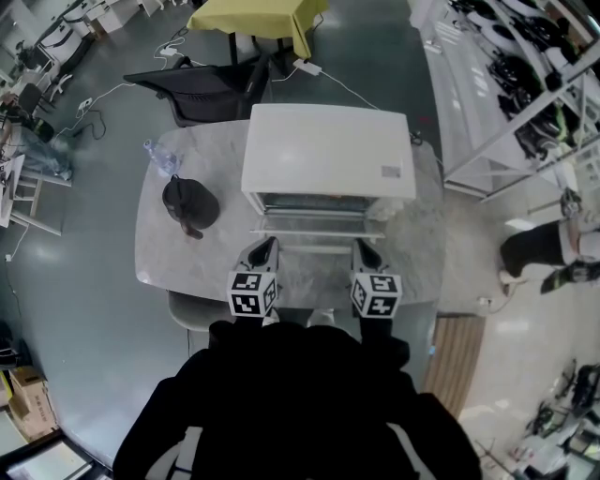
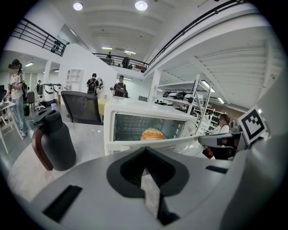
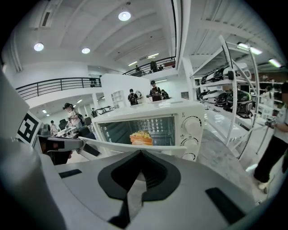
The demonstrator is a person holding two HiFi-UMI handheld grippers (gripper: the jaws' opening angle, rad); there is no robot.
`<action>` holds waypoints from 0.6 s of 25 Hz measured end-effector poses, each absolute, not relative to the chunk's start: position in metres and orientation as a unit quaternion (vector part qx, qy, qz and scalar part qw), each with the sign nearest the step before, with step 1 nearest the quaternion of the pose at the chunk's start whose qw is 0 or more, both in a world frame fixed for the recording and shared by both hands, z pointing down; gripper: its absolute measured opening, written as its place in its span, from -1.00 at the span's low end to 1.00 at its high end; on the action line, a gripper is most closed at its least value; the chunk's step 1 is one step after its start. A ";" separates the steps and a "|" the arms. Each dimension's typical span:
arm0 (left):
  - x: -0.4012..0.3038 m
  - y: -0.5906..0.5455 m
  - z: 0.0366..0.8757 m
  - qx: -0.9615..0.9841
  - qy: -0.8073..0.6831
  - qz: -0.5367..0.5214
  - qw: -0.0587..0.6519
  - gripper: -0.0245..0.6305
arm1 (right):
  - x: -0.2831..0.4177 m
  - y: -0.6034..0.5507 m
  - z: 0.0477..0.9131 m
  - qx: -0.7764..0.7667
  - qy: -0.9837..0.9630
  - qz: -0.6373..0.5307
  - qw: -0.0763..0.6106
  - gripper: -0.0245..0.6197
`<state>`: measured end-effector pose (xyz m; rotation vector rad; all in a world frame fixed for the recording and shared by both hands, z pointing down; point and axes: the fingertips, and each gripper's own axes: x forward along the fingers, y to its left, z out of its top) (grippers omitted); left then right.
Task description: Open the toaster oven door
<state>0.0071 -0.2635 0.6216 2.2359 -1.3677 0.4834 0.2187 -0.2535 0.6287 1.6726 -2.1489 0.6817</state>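
Observation:
A white toaster oven (image 1: 326, 150) stands on the marble table (image 1: 155, 244). Its door (image 1: 311, 231) hangs open toward me, roughly level. In both gripper views the door (image 2: 180, 143) (image 3: 135, 147) lies just beyond the jaws, and an orange toasted sandwich (image 2: 153, 134) (image 3: 141, 137) sits on the rack inside. My left gripper (image 1: 266, 246) (image 2: 148, 184) hovers before the door's left end, jaws closed together and empty. My right gripper (image 1: 364, 247) (image 3: 135, 188) hovers before the door's right end, also shut on nothing. The control knobs (image 3: 192, 125) are on the oven's right side.
A dark jug (image 1: 190, 204) (image 2: 54, 141) stands left of the oven, with a clear plastic bottle (image 1: 161, 157) behind it. A black chair (image 1: 202, 89) and a yellow-draped table (image 1: 253, 17) lie beyond. A metal rack (image 1: 525, 84) and a person (image 1: 548, 248) are at the right.

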 end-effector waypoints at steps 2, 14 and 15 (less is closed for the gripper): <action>0.007 -0.262 0.624 0.815 -0.498 0.177 0.236 -0.92 | 0.219 -0.252 0.632 0.586 -0.755 0.241 0.168 -0.92; 0.009 -0.246 0.636 0.817 -0.479 0.197 0.254 -0.92 | 0.217 -0.236 0.644 0.579 -0.750 0.265 0.179 -0.91; 0.009 -0.245 0.638 0.816 -0.477 0.199 0.257 -0.92 | 0.218 -0.234 0.645 0.579 -0.749 0.267 0.180 -0.91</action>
